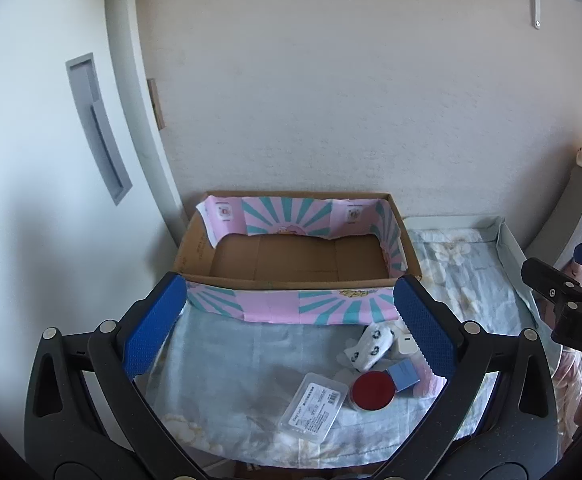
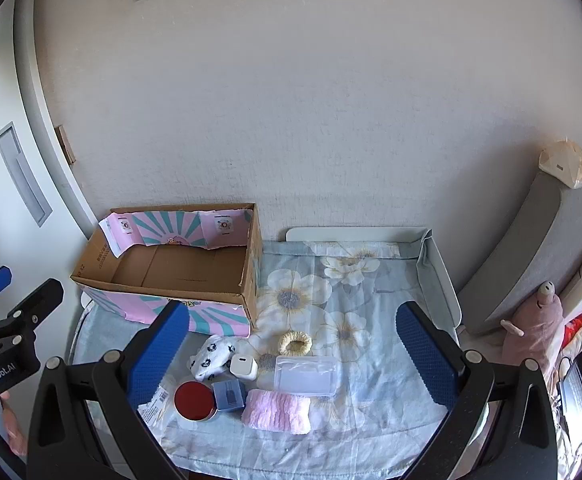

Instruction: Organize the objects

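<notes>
You are looking at an open brown cardboard box [image 2: 179,276] with pink-and-teal sunburst print, sitting empty at the back left of the floral cloth. In front of it a small cluster is lying: a white sock with black paw prints [image 2: 211,358], a white charger cube [image 2: 244,367], a round red-lidded tin [image 2: 194,400], a small blue box [image 2: 229,395], a folded pink fluffy cloth [image 2: 277,410], a clear plastic case [image 2: 306,376] and a straw-yellow scrunchie [image 2: 295,343].
</notes>
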The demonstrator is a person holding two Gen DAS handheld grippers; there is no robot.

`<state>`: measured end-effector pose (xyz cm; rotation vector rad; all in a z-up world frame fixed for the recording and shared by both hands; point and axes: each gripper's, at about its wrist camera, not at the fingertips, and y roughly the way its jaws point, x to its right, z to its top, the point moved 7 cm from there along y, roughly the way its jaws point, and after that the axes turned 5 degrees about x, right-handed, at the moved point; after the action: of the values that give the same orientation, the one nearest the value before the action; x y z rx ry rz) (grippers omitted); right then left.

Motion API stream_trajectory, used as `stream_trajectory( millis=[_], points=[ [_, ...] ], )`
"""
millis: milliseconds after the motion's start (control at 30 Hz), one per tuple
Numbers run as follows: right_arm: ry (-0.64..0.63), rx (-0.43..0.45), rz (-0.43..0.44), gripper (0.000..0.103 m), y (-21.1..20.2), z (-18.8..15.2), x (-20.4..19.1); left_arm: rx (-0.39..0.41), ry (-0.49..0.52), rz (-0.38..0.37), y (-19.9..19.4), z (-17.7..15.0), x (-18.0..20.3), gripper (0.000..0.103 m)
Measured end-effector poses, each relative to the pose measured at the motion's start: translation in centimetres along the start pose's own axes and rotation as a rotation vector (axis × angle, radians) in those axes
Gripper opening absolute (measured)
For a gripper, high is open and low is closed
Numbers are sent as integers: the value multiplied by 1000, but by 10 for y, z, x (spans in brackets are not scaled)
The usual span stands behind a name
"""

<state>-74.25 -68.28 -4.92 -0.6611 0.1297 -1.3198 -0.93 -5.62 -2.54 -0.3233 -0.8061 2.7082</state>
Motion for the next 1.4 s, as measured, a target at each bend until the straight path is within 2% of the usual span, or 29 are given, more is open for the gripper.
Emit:
stream_trajectory(
  millis=[567,1133,1167,1400],
  points=[
    [16,4,-34,103,-4,1,-3,-21,-47,36,-1,-1,-6,103],
    [33,23,-69,103,-14,1,-4,-23,-92,103,-2,-1,-18,103],
    [120,-16,-211,103,-24,-6,-1,-22,-91,111,-2,-1,-18,103],
    [129,-7,-223,103,-31,-4,-2,-13,-90,149,-6,3,-16,103]
  ],
)
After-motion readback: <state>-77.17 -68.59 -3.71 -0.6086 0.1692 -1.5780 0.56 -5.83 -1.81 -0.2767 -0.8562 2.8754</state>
